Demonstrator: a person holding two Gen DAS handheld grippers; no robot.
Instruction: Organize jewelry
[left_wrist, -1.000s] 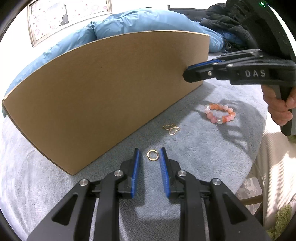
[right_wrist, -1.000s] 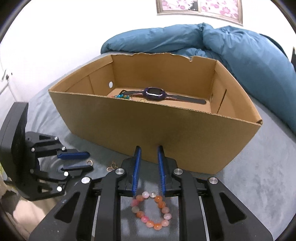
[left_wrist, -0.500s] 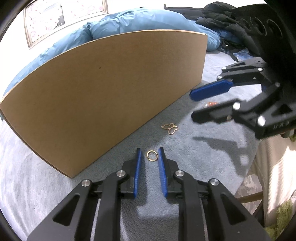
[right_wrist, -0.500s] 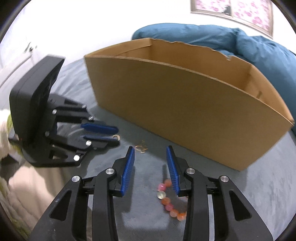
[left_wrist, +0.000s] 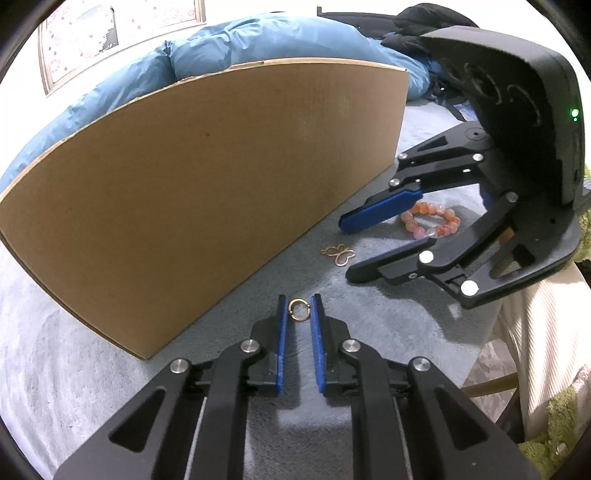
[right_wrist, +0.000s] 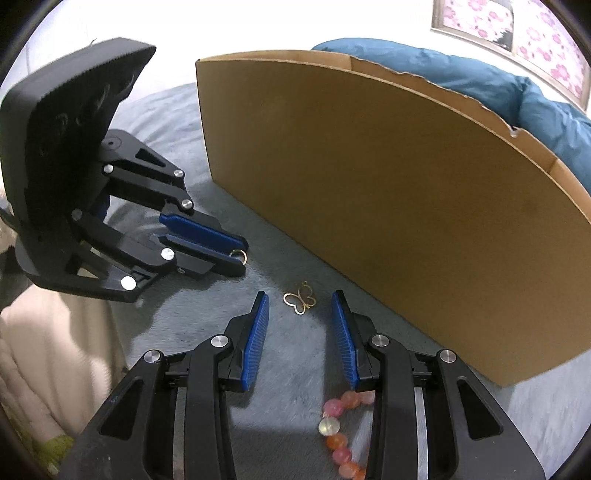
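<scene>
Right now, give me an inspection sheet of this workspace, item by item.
Surface: grey plush blanket on a bed.
Job's things: small gold ring lies between the left gripper's tips; gold butterfly charm lies loose ahead of the right gripper; pink-orange bead bracelet lies on the blanket; cardboard box stands beside them, inside hidden.
Clutter: dark clothing behind the box.
Grippers: left gripper narrowly open around the ring, not yet clamped; right gripper wide open, tips flanking the charm.
Cables: nothing seen.
Surroundings: blue duvet, framed floral picture on the wall.
</scene>
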